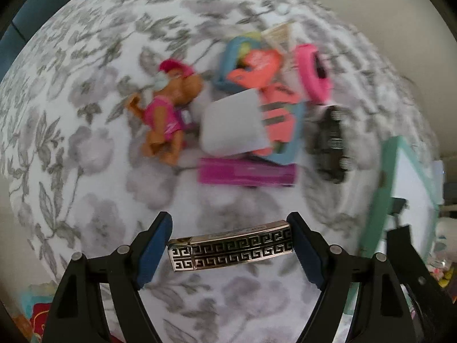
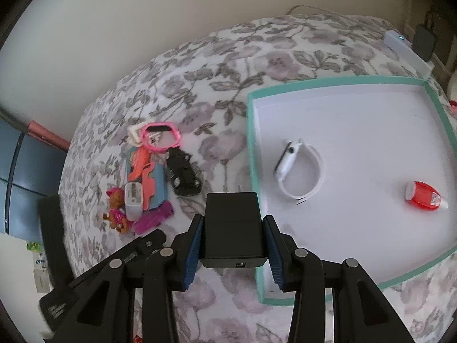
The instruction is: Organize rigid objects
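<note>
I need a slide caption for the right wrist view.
Right tool holds black charger beside tray with watch and red bottle.

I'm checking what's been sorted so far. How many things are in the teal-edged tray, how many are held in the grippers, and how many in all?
In the teal-edged tray: 2, the white smartwatch and the red bottle.
Held in grippers: 2, the black charger in the right gripper and the patterned lighter in the left gripper.
Total: 4

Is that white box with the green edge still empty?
No, the box already holds a white smartwatch and a small red bottle.
</note>
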A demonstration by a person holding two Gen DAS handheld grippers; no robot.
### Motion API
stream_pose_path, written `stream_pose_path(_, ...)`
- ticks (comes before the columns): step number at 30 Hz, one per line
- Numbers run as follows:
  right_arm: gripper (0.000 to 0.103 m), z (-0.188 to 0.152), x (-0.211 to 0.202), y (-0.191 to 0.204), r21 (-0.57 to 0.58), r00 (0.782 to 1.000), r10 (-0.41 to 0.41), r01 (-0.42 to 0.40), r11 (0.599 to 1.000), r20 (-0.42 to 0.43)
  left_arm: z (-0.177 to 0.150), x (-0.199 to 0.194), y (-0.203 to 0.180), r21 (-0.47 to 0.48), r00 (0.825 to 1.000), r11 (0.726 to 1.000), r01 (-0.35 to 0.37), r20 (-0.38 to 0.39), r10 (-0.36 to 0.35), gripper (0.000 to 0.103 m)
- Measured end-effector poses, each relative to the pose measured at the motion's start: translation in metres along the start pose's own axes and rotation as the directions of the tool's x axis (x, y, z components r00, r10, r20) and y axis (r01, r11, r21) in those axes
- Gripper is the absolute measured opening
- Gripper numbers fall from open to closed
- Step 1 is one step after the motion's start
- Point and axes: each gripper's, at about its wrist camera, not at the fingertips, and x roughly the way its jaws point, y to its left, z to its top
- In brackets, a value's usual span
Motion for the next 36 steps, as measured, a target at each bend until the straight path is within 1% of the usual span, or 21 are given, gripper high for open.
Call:
stream_pose_path(5, 0.044, 0.009, -0.013, -0.028, 0.062, 0.997, -0.064, 0.061, 0.996, 0.046, -0.01, -0.029, -0.037, 0.061, 0.997, 0.996, 0.067, 0.041, -0.069, 0.083)
stream_pose_path(8, 0.044, 0.013, -0.023, -0.052, 0.116, 0.987, -0.142, 0.132, 0.984, 0.077, -0.017, -0.042, -0.07, 0.128, 0.994, 0.989, 0.076, 0.064, -0.085, 0.083)
stream_pose_path(11, 0.044, 0.015, -0.033, -0.08, 0.181, 0.97, -0.222, 0.202, 0.963, 0.097, -0.027, -0.051, -0.108, 0.202, 0.991, 0.974, 0.101, 0.069, -0.117, 0.083)
stream_pose_path(13, 0.044, 0.015, -0.041, -0.099, 0.229, 0.953, -0.284, 0.254, 0.94, 0.106, -0.033, -0.05, -0.13, 0.239, 0.989, 0.964, 0.116, 0.06, -0.134, 0.083)
stream_pose_path(16, 0.044, 0.015, -0.051, -0.122, 0.282, 0.931, -0.347, 0.305, 0.91, 0.114, -0.049, -0.045, -0.163, 0.296, 0.989, 0.947, 0.127, 0.037, -0.144, 0.083)
stream_pose_path(18, 0.044, 0.014, -0.058, -0.135, 0.319, 0.911, -0.393, 0.339, 0.885, 0.122, -0.06, -0.039, -0.179, 0.334, 0.989, 0.933, 0.131, 0.021, -0.147, 0.083)
stream_pose_path(20, 0.044, 0.013, -0.062, -0.145, 0.353, 0.894, -0.431, 0.367, 0.861, 0.123, -0.069, -0.031, -0.19, 0.376, 0.99, 0.918, 0.126, 0.009, -0.139, 0.083)
stream_pose_path(23, 0.044, 0.011, -0.062, -0.156, 0.378, 0.881, -0.458, 0.386, 0.842, 0.12, -0.076, -0.021, -0.194, 0.427, 0.994, 0.899, 0.102, 0.0, -0.112, 0.083)
stream_pose_path(25, 0.044, 0.01, -0.06, -0.16, 0.385, 0.881, -0.46, 0.389, 0.837, 0.109, -0.076, -0.014, -0.193, 0.448, 0.996, 0.891, 0.075, 0.006, -0.087, 0.083)
stream_pose_path(27, 0.044, 0.009, -0.055, -0.161, 0.384, 0.882, -0.461, 0.394, 0.835, 0.098, -0.077, -0.01, -0.193, 0.455, 0.997, 0.888, 0.066, 0.004, -0.076, 0.083)
stream_pose_path(30, 0.044, 0.006, -0.05, -0.161, 0.374, 0.882, -0.464, 0.403, 0.835, 0.087, -0.078, -0.004, -0.192, 0.454, 0.997, 0.888, 0.076, -0.015, -0.078, 0.083)
stream_pose_path(33, 0.044, 0.006, -0.046, -0.16, 0.355, 0.878, -0.472, 0.416, 0.837, 0.084, -0.08, 0.0, -0.192, 0.466, 0.997, 0.881, 0.076, -0.025, -0.073, 0.083)
stream_pose_path(36, 0.044, 0.005, -0.045, -0.157, 0.348, 0.872, -0.482, 0.426, 0.835, 0.087, -0.08, 0.004, -0.192, 0.464, 0.996, 0.882, 0.084, -0.037, -0.075, 0.084)
